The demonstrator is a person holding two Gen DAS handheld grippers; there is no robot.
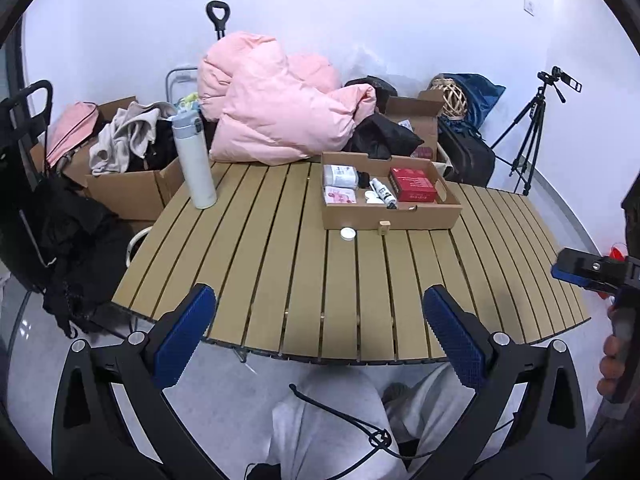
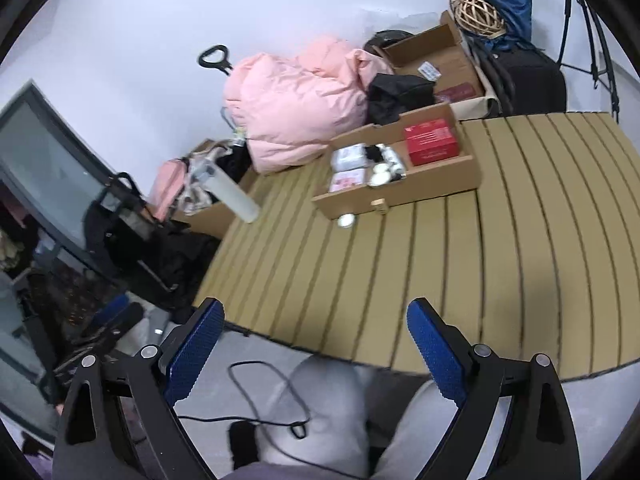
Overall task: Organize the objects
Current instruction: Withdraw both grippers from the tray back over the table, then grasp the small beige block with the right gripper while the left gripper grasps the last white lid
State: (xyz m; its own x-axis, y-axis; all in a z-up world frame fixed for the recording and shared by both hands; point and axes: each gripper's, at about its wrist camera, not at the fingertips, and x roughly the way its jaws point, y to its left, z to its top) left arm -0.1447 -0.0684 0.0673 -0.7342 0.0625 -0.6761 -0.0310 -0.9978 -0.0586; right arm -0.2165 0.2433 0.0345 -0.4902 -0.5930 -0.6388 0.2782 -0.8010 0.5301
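Ahead of both wide-spread tools: slatted wooden table (image 1: 280, 264). Farther ahead, cardboard tray (image 1: 390, 216) with red box (image 1: 412, 184), white packets (image 1: 340, 175), small bottle (image 1: 382, 191). Ahead-left, white thermos (image 1: 194, 160), upright. Just before tray, small white jar (image 1: 347, 233). Left gripper (image 1: 320, 320) and right gripper (image 2: 316, 334) empty, off table's near edge.
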